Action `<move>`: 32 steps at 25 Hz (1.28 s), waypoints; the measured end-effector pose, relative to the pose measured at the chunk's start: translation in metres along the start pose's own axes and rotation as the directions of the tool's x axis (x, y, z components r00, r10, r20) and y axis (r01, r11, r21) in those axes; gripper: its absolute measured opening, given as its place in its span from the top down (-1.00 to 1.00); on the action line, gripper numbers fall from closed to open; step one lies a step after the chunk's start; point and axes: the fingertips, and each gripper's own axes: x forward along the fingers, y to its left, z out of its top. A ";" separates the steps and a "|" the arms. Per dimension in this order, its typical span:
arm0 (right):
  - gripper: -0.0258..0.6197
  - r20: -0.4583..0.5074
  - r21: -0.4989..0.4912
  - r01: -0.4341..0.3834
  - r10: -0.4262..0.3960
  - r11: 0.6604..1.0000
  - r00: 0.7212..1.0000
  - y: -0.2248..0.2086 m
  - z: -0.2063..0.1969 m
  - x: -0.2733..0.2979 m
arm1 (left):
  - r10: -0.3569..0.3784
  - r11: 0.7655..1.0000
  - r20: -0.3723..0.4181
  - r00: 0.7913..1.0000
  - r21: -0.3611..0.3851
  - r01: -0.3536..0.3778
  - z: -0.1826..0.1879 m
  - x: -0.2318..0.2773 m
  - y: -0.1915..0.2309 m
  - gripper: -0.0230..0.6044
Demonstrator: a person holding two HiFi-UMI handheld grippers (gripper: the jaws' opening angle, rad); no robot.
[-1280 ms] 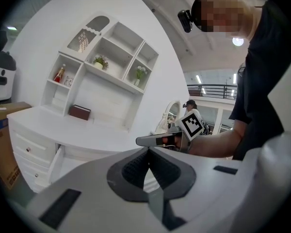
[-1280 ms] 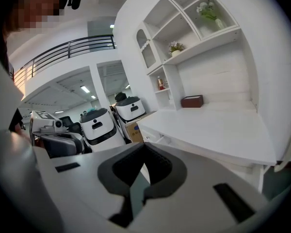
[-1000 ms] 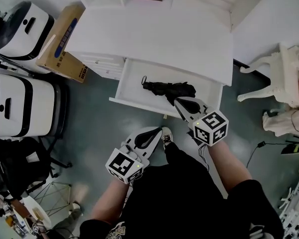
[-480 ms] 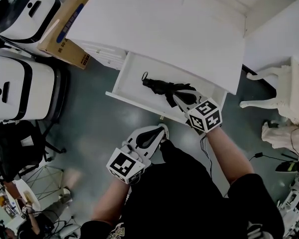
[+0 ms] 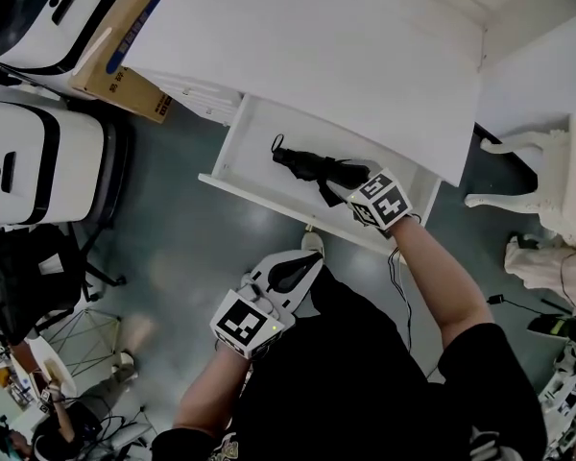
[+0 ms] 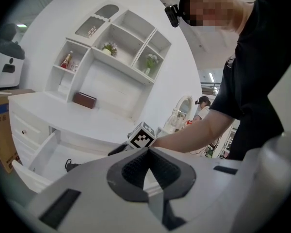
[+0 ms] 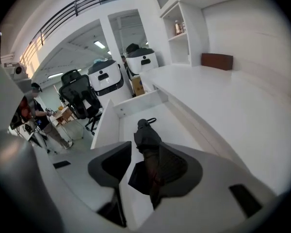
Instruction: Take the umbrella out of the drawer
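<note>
The black umbrella [image 5: 317,168] lies in the open drawer [image 5: 232,182] under the white bench [image 5: 317,56], at frame centre. The right gripper [image 5: 348,175] reaches in; its jaws have just been opening and stand spread astride the umbrella's near end. The left gripper [image 5: 290,273], lower centre, is pressed together and empty.

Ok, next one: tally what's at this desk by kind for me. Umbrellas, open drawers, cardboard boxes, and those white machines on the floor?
Umbrella: 1
Open drawer: 1
Cardboard box: 1
White machines: 2
Total: 5
</note>
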 end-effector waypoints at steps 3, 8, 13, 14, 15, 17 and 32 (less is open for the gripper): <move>0.30 -0.087 -0.061 -0.023 0.018 0.998 0.996 -0.003 -0.012 0.017 | -0.012 1.000 -0.012 1.000 -0.002 0.012 -0.001 0.003 -0.002 0.91; 0.23 -0.177 -0.148 -0.043 0.017 0.988 0.984 -0.008 -0.027 0.040 | -0.004 0.999 0.009 1.000 -0.033 0.004 -0.004 0.005 -0.004 0.91; 0.15 -0.240 -0.236 -0.055 -0.003 0.970 0.971 -0.018 -0.033 0.060 | 0.005 0.999 -0.022 1.000 -0.035 -0.006 -0.012 0.005 -0.002 0.91; 0.13 -0.256 -0.247 -0.063 -0.003 0.967 0.967 -0.018 -0.034 0.063 | 0.009 0.999 -0.023 1.000 -0.040 -0.010 -0.013 0.005 -0.001 0.91; 0.13 -0.269 -0.254 -0.069 -0.001 0.965 0.963 -0.018 -0.035 0.065 | 0.013 0.999 -0.023 1.000 -0.046 -0.014 -0.014 0.005 -0.001 0.91; 0.10 -0.286 -0.259 -0.079 0.002 0.963 0.958 -0.018 -0.036 0.071 | 0.020 0.998 -0.022 1.000 -0.053 -0.021 -0.016 0.004 0.000 0.91; 0.05 -0.416 -0.311 -0.100 -0.041 0.945 0.909 -0.019 -0.054 0.106 | 0.056 0.993 -0.026 0.998 -0.104 -0.059 -0.022 0.005 0.012 0.91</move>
